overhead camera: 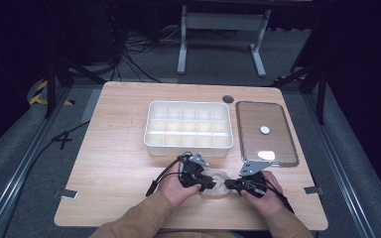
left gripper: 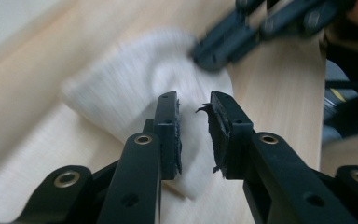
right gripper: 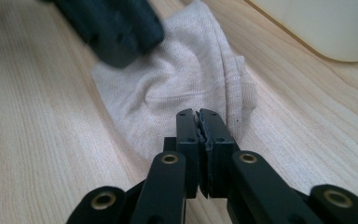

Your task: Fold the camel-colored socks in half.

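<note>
Right gripper (right gripper: 199, 122) pinches the cloth (right gripper: 177, 93) edge; left gripper (left gripper: 194, 116) spread, blurring the cloth beneath

Place: a recording lab or test studio, not a home.
Walls: dark, black surroundings are seen around the work area.
Floor: grey carpet (overhead camera: 20, 144), with black cables (overhead camera: 134, 54) left loose on it.
Marking: yellow-black hazard tape (overhead camera: 39, 94) is stuck at the left.
Frame: black metal struts (overhead camera: 52, 84) are placed beside the light wooden table (overhead camera: 119, 148).
Furniture: a grey metal stand with two legs (overhead camera: 223, 34) is seen behind.
Table fittings: a round grey cable port (overhead camera: 228, 98) is set in the table top.
</note>
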